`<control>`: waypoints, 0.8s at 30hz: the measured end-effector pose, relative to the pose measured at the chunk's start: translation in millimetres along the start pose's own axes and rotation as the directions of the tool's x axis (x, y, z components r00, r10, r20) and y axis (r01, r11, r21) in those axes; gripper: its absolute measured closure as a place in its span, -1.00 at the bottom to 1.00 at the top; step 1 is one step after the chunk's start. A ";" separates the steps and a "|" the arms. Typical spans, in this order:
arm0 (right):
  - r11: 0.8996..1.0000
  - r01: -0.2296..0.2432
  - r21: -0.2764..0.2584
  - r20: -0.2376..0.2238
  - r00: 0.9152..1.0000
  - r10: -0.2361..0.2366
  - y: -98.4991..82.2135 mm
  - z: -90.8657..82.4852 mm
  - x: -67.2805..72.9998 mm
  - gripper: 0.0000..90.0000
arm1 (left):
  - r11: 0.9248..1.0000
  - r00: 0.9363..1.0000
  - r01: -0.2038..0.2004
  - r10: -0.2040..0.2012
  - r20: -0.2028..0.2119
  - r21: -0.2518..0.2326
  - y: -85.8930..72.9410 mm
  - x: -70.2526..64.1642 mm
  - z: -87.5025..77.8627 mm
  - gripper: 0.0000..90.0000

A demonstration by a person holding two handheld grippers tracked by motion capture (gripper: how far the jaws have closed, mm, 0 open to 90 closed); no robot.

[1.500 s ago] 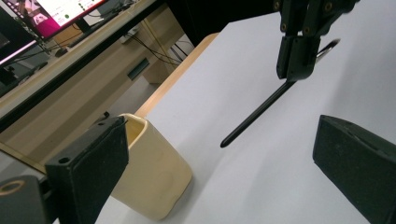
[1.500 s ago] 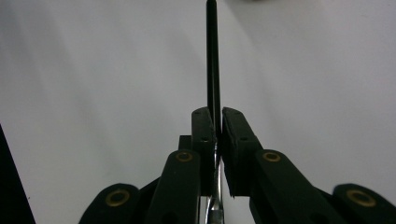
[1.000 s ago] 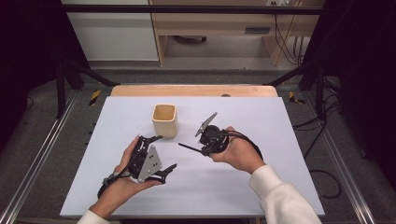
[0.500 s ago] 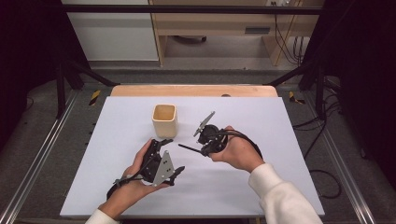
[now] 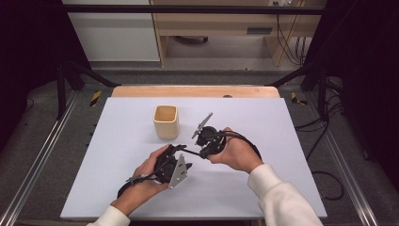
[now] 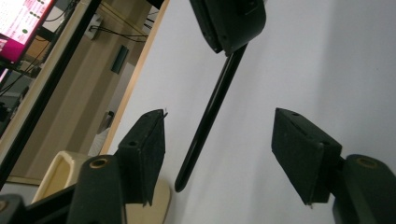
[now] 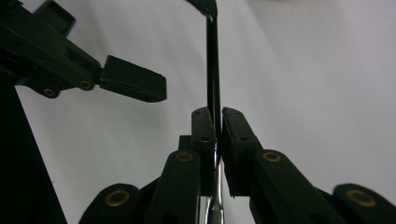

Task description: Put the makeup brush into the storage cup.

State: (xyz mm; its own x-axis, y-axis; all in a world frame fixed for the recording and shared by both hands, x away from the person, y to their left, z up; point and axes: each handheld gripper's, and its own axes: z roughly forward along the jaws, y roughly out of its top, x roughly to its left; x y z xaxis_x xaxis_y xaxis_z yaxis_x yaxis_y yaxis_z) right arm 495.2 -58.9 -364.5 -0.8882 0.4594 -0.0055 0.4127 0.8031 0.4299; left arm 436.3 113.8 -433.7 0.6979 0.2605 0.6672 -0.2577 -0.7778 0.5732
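Observation:
My right gripper (image 5: 200, 149) (image 7: 218, 114) is shut on a thin black rod (image 5: 190, 152) (image 7: 213, 65), which it holds out to the left just above the table. The rod (image 6: 205, 130) runs down from the right gripper (image 6: 229, 23) into the gap of my left gripper (image 5: 181, 157) (image 6: 222, 135). The left gripper's jaws have just been closing with the rod's free end between them. Both pads (image 6: 149, 144) stand clear of the rod. One left finger (image 7: 133, 81) shows beside the rod in the right gripper view.
A beige square cup (image 5: 166, 121) (image 6: 56, 172) stands upright on the white table top (image 5: 282, 122), behind the grippers. Black frame bars and cables run along both sides of the table.
My left hand has moved right and toward the right gripper, and its jaws have narrowed around the rod's end. The right hand has kept still.

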 end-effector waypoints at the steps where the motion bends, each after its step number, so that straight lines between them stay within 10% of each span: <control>1: 1.000 0.005 -0.001 0.001 1.000 -0.005 0.3 0.2 0.1 0.87 | 1.000 1.000 -0.010 0.010 0.003 -0.002 1.0 -2.2 3.0 -0.15; 8: 1.000 0.007 0.009 -0.006 1.000 -0.007 2.2 0.7 3.8 0.87 | 0.999 0.999 -0.041 0.041 0.000 -0.021 4.5 -5.7 7.2 0.06; 13: 1.000 0.011 0.018 -0.013 1.000 -0.011 3.9 1.8 6.8 0.87 | 0.991 0.991 -0.132 0.132 -0.009 0.017 6.8 -4.2 2.2 0.28; 24: 0.999 0.021 0.025 -0.028 0.999 -0.020 6.7 4.9 9.4 0.86 | 0.987 0.987 -0.158 0.157 0.010 0.018 6.5 -5.6 3.4 0.46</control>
State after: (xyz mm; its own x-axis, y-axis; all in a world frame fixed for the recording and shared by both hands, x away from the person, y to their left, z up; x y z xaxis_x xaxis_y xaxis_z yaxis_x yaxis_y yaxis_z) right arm 490.6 -47.3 -366.1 -0.9016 0.4325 0.0107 0.3991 0.8217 0.4068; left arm 433.0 105.4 -435.4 0.6551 0.1292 0.7444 -0.3527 -0.8190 0.4525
